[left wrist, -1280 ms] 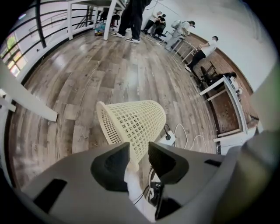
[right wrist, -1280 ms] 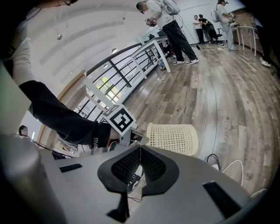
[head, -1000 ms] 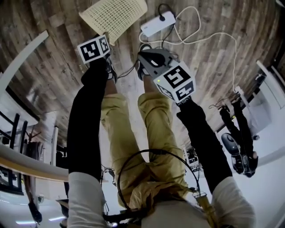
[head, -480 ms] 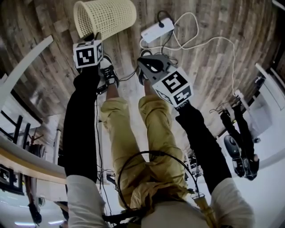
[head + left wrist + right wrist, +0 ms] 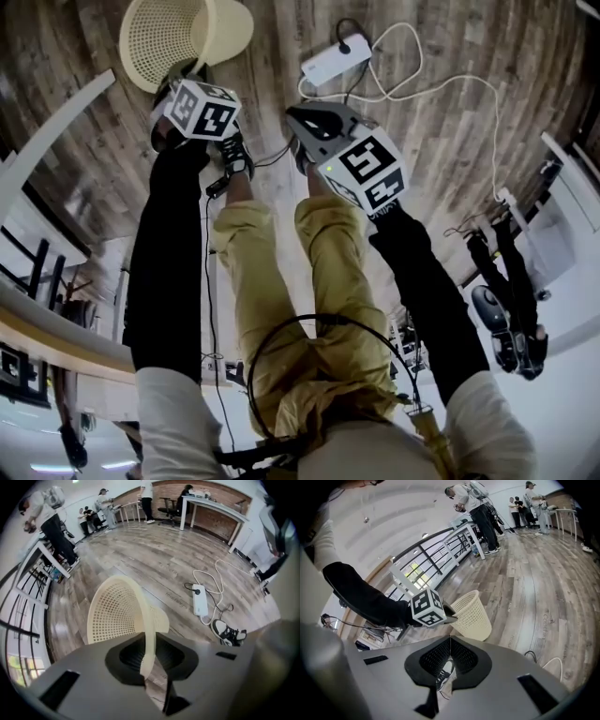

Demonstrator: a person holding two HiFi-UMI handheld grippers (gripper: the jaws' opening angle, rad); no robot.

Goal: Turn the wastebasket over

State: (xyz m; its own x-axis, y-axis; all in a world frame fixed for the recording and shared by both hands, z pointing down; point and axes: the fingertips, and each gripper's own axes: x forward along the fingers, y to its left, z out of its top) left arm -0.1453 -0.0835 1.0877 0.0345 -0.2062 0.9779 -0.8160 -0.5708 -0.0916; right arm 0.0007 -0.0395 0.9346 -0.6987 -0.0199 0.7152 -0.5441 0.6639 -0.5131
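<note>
Cream plastic mesh, the wastebasket (image 5: 178,37) lies over the wood-plank floor (image 5: 450,37) at the upper left of the head view. It is tilted, with its open mouth turned up toward the camera. Whether its base touches the boards cannot be told.

At the wastebasket's near edge, the left gripper (image 5: 150,641) points steeply down. Its jaws are pressed onto the rim, with the thin wall pinched between the pads. Its marker cube (image 5: 202,108) sits just below and to the right of the wastebasket.

Further right of the wastebasket and a little nearer the person is a black-and-white sneaker (image 5: 236,157).

Right of that, well apart from the wastebasket, is the right gripper (image 5: 450,638). It hangs angled down with its jaw tips brought together and nothing between them. Its own view looks across at the wastebasket and the left gripper's cube beside the rim.

A white power strip (image 5: 335,58) lies on the floor to the right of the wastebasket, level with it. Its white cable (image 5: 441,84) loops away further right.
</note>
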